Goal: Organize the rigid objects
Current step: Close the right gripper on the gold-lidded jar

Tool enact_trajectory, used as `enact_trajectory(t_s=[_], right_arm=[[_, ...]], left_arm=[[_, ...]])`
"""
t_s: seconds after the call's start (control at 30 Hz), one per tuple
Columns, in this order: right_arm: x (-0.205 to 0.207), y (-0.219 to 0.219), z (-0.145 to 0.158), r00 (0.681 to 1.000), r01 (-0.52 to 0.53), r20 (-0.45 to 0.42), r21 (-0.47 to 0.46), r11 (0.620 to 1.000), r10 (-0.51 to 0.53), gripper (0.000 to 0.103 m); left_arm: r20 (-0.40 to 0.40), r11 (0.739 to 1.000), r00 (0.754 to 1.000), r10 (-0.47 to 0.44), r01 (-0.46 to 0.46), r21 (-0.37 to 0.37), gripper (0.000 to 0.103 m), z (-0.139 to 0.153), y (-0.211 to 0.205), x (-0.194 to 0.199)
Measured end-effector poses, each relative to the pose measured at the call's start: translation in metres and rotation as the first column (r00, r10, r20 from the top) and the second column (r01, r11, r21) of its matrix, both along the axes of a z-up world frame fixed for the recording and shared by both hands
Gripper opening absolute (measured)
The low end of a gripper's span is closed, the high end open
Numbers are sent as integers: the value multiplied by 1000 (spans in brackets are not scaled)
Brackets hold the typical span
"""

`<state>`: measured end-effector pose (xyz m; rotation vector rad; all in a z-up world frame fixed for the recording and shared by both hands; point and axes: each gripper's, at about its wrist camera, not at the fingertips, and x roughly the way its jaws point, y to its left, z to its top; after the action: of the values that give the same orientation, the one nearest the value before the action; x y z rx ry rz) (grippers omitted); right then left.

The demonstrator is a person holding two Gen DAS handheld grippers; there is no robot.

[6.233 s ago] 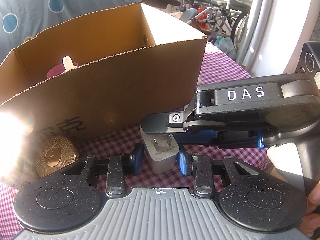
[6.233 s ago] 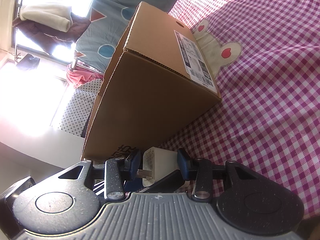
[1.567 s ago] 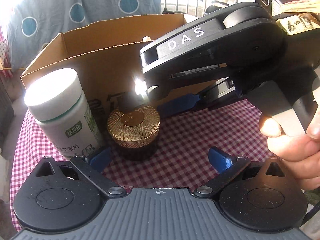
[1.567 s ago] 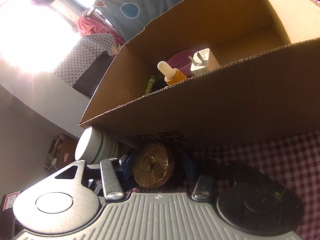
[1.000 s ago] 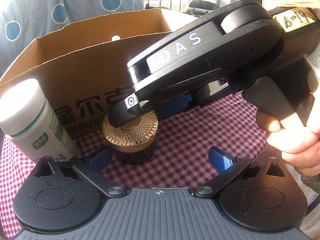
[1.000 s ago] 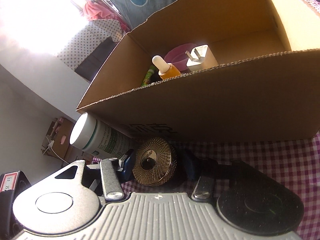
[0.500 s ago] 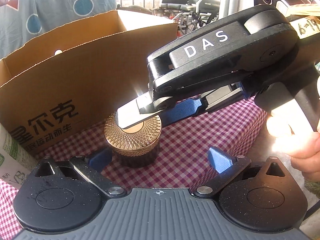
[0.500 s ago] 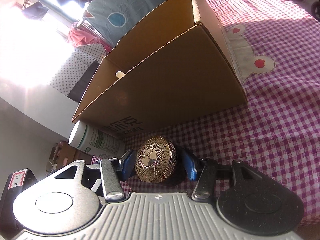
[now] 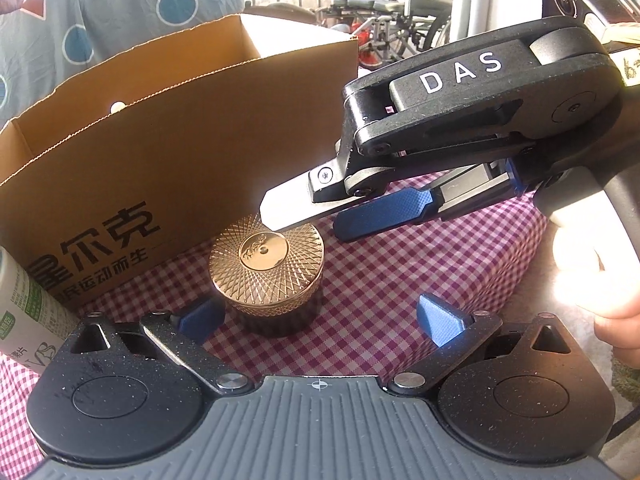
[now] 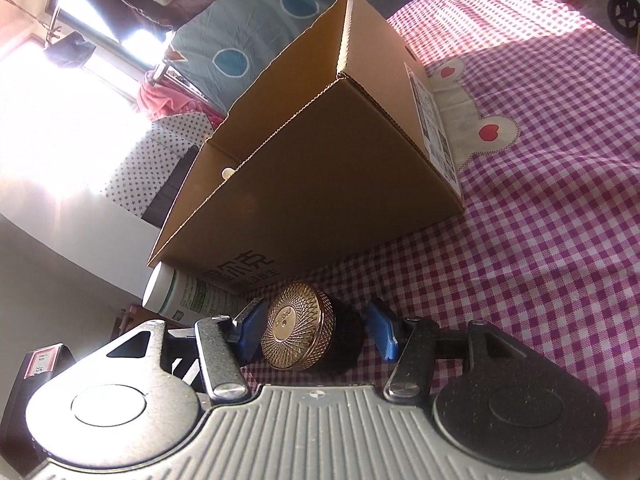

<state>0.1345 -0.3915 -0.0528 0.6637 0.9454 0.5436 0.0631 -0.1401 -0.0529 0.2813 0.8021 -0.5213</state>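
Up close in the left wrist view, the gold-lidded jar (image 9: 267, 280) stood upright on the checked tablecloth (image 9: 400, 280), just in front of the cardboard box (image 9: 180, 152) and apart from its printed wall. The left gripper (image 9: 316, 316) was spread wide with nothing in it; one blue pad sat just beside the jar's base, the other well off to the far side with bare cloth between. The right gripper (image 9: 320, 216) hung over the jar's lid, and from that angle I could not tell whether it touched. A white bottle (image 9: 24, 312) leaned at the box's near corner.

From the right wrist view, the jar (image 10: 298, 332) lay between the right gripper's (image 10: 316, 330) parted fingers; one pad looked close against the lid's rim, the other stood clear of the dark base. The box (image 10: 320, 184) rose just behind the jar, the bottle (image 10: 188, 296) beside its corner, and open cloth (image 10: 540, 220) stretched away past the box's labelled end.
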Motion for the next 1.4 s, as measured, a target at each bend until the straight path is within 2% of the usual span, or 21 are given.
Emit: enact_trajectory(t_s=[0.3,0.47,0.73,0.8,0.87,1.07,1.27,1.4], right_arm=[[-3,-4,-1,1000,7,2,19,1000,-7,59],[-3,-3,0,1000,8,6,18,1000,-8,59],[1,1,-1,1000,10,1,14,1000,-10,59],[2,1,-2,1000,8,-1,12,1000,-8,59],[3,2,-3,1000,8,-2,11,1000,-8,59],[1,-1,-4,1000,26,-7,9,1000,-26,59],[1,0,-5,999,28,-19,8,1000,-28,59],[3,8,-6,999,21,-28,-5,1000,-21,59]], left_arm=[[14,999,1000,22,-22,-35,102,-6,2,15],[41,999,999,27,-26,-25,101,-3,6,14],[40,999,999,36,-35,-26,91,-3,2,20],[38,999,998,39,-39,-21,84,-2,2,22],[32,999,999,43,-43,-19,82,-2,5,26],[37,998,998,60,-59,-31,75,-2,10,31],[46,995,995,87,-84,-50,64,-3,21,31],[28,993,996,90,-87,-81,61,-4,28,31]])
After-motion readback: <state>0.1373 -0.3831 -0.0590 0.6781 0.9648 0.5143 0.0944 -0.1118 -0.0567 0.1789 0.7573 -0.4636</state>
